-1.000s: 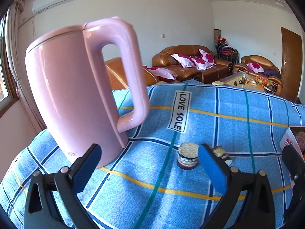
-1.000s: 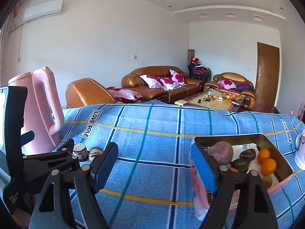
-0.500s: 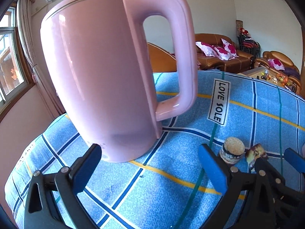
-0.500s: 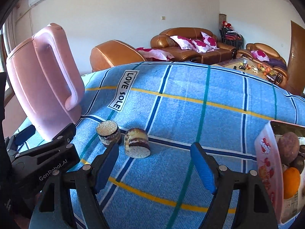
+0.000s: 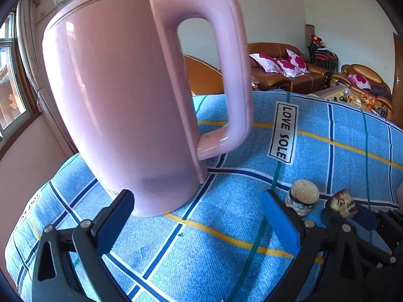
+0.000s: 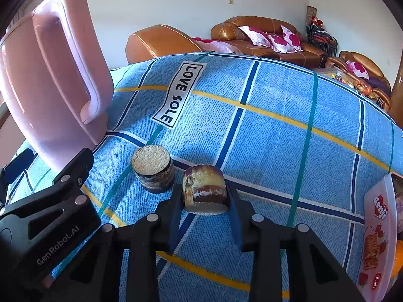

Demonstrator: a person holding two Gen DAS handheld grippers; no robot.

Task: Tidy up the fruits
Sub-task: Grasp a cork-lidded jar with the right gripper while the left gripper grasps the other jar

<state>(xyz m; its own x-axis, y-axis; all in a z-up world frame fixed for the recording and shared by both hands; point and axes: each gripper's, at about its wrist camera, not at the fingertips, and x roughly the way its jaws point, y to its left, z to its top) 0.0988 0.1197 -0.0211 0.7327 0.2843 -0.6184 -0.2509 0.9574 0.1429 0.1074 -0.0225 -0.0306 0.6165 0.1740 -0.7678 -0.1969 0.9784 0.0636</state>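
My right gripper (image 6: 204, 201) is shut on a small brown and cream cake-like piece (image 6: 204, 187) that rests on the blue plaid cloth (image 6: 277, 130). A second round piece with a crumbly top (image 6: 153, 171) stands just left of it. In the left wrist view both pieces show at the right, the round one (image 5: 302, 197) and the gripped one (image 5: 341, 202). My left gripper (image 5: 199, 216) is open and empty, close in front of the pink kettle (image 5: 131, 100). A box holding fruit (image 6: 380, 229) shows at the right edge of the right wrist view.
The pink kettle (image 6: 50, 80) stands tall at the left of the table. A "LOVE SOLE" label (image 6: 178, 95) lies on the cloth. Brown sofas (image 6: 264, 35) and a coffee table stand beyond the table's far edge.
My right gripper moved forward and closed on the brown and cream piece. My left gripper stayed open and shifted slightly, the kettle staying close in front.
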